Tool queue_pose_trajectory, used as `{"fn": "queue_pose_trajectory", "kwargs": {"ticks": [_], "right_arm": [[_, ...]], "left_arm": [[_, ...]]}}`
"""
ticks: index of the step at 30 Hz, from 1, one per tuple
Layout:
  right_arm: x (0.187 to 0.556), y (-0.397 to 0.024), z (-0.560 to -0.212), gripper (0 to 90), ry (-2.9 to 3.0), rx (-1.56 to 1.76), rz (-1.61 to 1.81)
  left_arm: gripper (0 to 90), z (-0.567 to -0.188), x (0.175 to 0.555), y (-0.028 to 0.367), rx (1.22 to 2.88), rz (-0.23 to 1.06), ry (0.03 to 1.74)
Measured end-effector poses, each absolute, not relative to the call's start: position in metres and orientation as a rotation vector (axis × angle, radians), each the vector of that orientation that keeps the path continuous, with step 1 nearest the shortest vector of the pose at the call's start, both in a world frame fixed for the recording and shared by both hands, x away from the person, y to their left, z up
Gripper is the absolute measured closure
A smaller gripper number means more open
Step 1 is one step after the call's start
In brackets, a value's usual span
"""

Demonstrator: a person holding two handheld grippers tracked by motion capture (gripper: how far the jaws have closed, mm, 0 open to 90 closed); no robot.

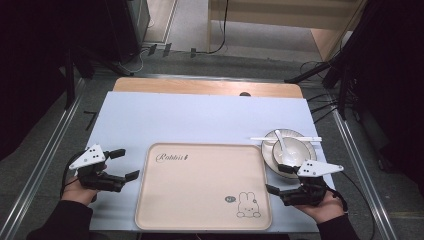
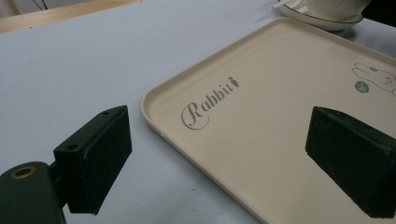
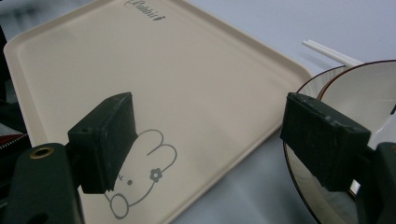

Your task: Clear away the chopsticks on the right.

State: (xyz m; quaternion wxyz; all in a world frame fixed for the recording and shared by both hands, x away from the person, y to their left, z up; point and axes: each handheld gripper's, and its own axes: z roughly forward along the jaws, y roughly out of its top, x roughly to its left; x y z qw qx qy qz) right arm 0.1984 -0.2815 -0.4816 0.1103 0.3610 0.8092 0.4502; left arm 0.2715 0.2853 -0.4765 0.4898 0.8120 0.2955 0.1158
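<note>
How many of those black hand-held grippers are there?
2: the left hand-held gripper sits left of the tray, the right hand-held gripper between the tray and the bowl. Both open.

Black tongs with thick square pads, grey three-cornered top plates, trailing black cables, dark sleeves.

You had a cream tray of smooth, matt-looking plastic, printed in grey. The white bowl looked like glazed ceramic, glossy, with a thin dark rim line, and the spoon in it looked the same. The table cover was pale, matt and smooth, over a wood-look tabletop. Your gripper pads were black, dull and faintly rough.
</note>
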Motion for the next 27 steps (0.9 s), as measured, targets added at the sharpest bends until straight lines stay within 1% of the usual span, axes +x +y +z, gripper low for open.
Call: {"fn": "queue_pose_trajectory", "kwargs": {"ticks": [9, 27], "right_arm": [[0.2012, -0.2848, -0.4835, 21.8, 2.376, 1.101, 1.312], [0.2006, -0.2872, -0.4825, 22.4, 2.355, 1.089, 1.300]], "left_arm": [[7.6, -0.4759, 0.2714, 0.2855, 1.974, 0.290, 0.725], [7.6, -0.4738, 0.2714, 0.2864, 1.960, 0.301, 0.741]]}}
